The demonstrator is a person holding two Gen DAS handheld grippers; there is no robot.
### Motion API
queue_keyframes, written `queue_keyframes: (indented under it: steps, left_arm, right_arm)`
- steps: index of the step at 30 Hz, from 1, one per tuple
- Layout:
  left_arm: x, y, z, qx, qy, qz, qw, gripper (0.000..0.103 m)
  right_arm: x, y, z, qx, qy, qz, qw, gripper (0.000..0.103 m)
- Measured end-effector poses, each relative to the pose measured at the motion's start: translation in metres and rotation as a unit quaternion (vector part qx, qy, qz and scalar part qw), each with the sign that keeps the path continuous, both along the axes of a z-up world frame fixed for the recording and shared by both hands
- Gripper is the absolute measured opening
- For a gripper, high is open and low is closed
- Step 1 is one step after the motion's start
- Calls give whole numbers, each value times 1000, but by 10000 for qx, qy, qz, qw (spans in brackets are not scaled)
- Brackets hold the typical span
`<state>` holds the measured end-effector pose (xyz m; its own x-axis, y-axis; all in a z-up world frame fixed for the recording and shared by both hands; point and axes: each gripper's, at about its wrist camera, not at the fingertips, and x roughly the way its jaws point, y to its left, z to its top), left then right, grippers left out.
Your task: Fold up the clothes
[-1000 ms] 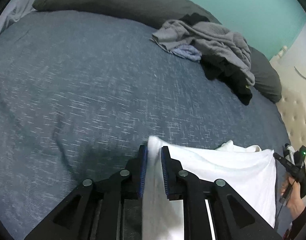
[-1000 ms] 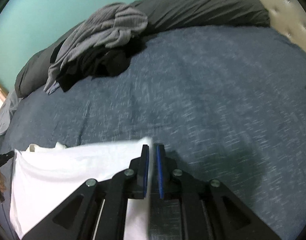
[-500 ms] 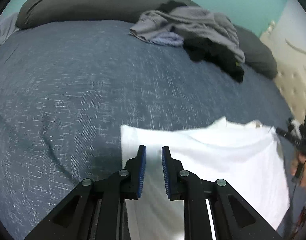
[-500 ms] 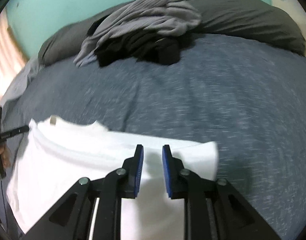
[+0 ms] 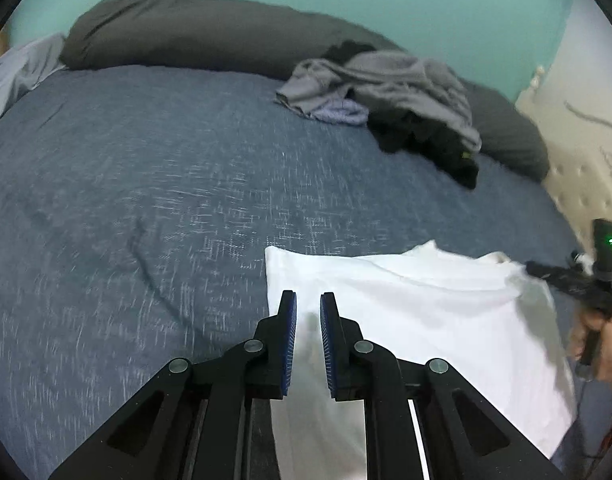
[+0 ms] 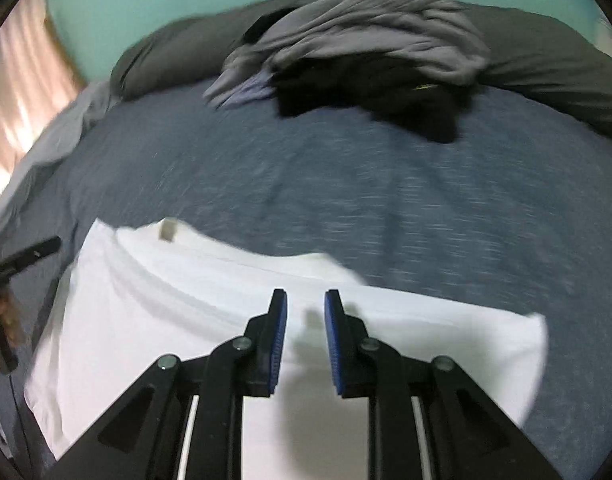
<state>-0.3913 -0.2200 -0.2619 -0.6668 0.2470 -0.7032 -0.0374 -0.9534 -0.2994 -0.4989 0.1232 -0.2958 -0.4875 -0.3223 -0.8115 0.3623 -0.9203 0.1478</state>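
- A pile of clothes (image 5: 389, 108), grey and black, lies at the far side of the bed (image 5: 146, 184), against the dark pillows (image 5: 194, 32).
- Nothing lies between the pile and the white shirt (image 5: 417, 312).
- The white shirt lies flat on the near part of the bed, folded, its collar toward the pile.
- The left gripper (image 5: 307, 336) hangs over the shirt's left edge, jaws apart and empty.
- The right gripper (image 6: 305, 336) is above the shirt, jaws apart, holding nothing.

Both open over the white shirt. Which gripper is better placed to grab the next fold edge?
Left, probably. The left gripper hovers by the white shirt side edge; the right gripper sits mid-cloth, far from any edge.
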Motion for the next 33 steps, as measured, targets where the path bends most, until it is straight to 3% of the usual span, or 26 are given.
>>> queue_keyframes:
  steps: [9, 14, 16, 21, 27, 32, 33]
  left_arm:
    - [65, 13, 7, 158, 383, -252, 9988, 13]
    - [94, 19, -3, 464, 366, -296, 9978, 13]
    - [107, 21, -8, 604, 373, -287, 9971, 13]
    - [120, 26, -9, 703, 374, -366, 9962, 13]
    - [129, 30, 0, 670, 493, -486, 9953, 13]
    - [131, 27, 0, 746, 489, -451, 9950, 13]
    - [131, 27, 0, 750, 483, -449, 9950, 13]
  right_arm:
    - [21, -35, -24, 438, -174, 103, 9988, 19]
    - [15, -37, -9, -55, 54, -77, 9999, 20]
    - [10, -43, -7, -214, -25, -25, 9998, 39]
    - [9, -69, -20, 231, -234, 503, 9982, 41]
    - [26, -75, -23, 504, -14, 739, 9960, 41]
    - [36, -77, -22, 659, 159, 936, 9933, 20]
    - [36, -76, -21, 638, 199, 928, 9934, 12]
